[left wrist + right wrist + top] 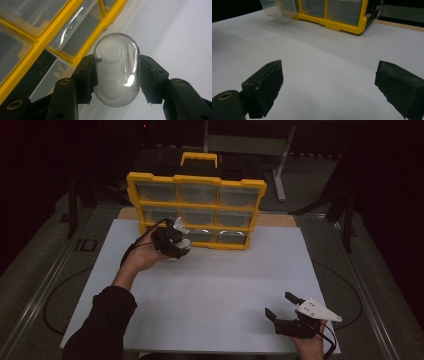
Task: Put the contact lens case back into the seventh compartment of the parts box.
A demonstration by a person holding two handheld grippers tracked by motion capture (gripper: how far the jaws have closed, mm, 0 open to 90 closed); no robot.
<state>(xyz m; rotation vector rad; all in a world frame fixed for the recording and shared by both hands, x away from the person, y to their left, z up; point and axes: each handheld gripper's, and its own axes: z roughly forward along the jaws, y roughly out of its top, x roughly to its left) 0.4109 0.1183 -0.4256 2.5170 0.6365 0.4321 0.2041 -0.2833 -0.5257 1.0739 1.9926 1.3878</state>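
A yellow organizer (200,180) with clear drawers stands upright at the back of the white table (215,280). My left gripper (181,236) hovers in front of its lower left corner. It is shut on a clear oval plastic container (116,67), one pad pressing on each side, with the yellow frame (45,37) close behind. My right gripper (278,303) rests low near the table's front right edge, and its jaws stand wide apart with nothing between them (329,67). In the right gripper view the organizer (342,26) stands far off.
A clear drawer (273,10) sticks out at the organizer's lower left. A yellow handle (199,157) tops a dark case behind it. Grey metal legs (282,165) stand beyond the table. Bare white table surface lies between the two grippers.
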